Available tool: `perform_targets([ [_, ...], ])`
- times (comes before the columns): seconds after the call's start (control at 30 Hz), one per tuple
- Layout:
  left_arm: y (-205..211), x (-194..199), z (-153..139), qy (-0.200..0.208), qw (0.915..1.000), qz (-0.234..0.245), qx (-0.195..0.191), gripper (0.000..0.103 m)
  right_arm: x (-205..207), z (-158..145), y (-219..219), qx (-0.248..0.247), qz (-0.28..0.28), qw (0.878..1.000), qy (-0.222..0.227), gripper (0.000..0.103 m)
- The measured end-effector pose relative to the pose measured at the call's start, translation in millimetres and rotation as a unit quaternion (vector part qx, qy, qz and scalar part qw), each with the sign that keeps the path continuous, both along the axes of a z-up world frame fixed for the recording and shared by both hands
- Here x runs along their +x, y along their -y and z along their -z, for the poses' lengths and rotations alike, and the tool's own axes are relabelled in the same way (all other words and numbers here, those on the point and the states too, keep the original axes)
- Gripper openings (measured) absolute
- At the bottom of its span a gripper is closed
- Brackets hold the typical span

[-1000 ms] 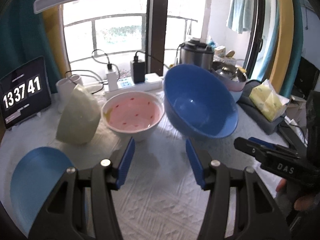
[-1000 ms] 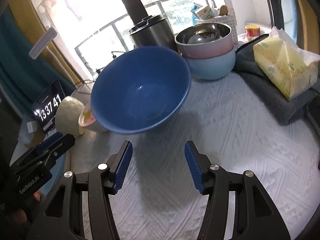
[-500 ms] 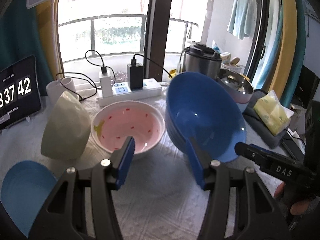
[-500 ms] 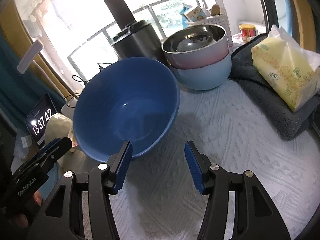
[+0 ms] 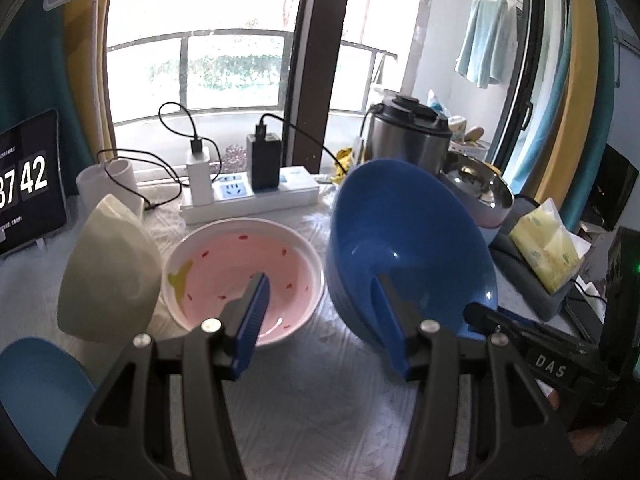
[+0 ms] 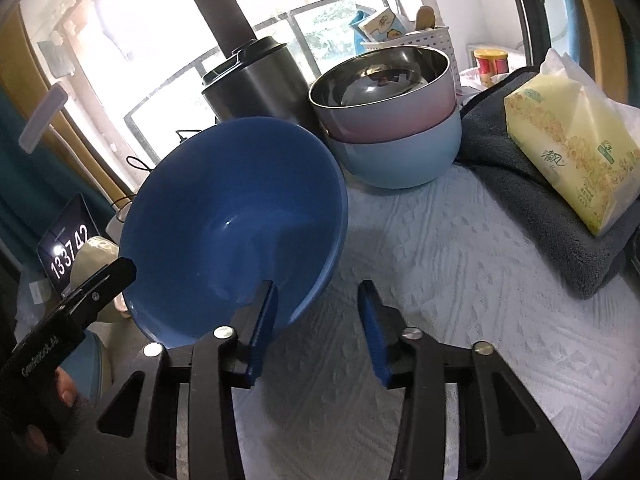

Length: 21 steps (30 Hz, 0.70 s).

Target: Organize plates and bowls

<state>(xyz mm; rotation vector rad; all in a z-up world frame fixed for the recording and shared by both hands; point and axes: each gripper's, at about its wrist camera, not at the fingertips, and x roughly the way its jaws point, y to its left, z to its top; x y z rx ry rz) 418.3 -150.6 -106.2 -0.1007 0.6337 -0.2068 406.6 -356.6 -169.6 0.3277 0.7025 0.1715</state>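
Note:
A big blue bowl (image 5: pixel 404 248) stands tilted on the white cloth, its opening toward me; it also shows in the right wrist view (image 6: pixel 236 224). A pink-lined white bowl (image 5: pixel 240 272) sits to its left, beside a pale green bowl (image 5: pixel 108 276) lying on its side. A blue plate (image 5: pixel 36 392) lies at the near left. My left gripper (image 5: pixel 320 320) is open, its fingers straddling the gap between the pink and blue bowls. My right gripper (image 6: pixel 320 320) is open, its left finger (image 6: pixel 264 320) over the blue bowl's near rim.
Stacked pink and light-blue metal bowls (image 6: pixel 392 120) stand behind, next to a steel cooker (image 6: pixel 256 84). A yellow tissue pack (image 6: pixel 572 152) lies on a grey towel (image 6: pixel 532 208) at right. A power strip (image 5: pixel 248 200), a white cup (image 5: pixel 108 184) and a clock tablet (image 5: pixel 28 184) line the back.
Both grippers moved forward toward the bowls. The left fingers now reach over the pink and blue bowl rims; the right gripper's left finger now overlaps the blue bowl's rim.

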Motion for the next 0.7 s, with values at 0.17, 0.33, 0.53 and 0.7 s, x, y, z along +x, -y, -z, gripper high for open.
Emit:
perform_targets([
  [0.17,4,5,2,0.001,0.9999,0.006,0.012,0.04,2,2,-1,-0.011,0.001,1.0,0.011,0.029],
  [0.33,10,7,7,-0.006,0.9997,0.023,0.008,0.018,1,2,-6,-0.019,-0.007,1.0,0.015,0.018],
  [0.53,13,7,8,-0.009,0.9996,0.027,0.004,0.012,0,3,-4,-0.018,-0.007,1.0,0.019,0.017],
  [0.7,11,4,6,-0.01,0.9996,0.025,0.0,0.012,-1,2,-5,-0.019,-0.008,1.0,0.022,0.017],
])
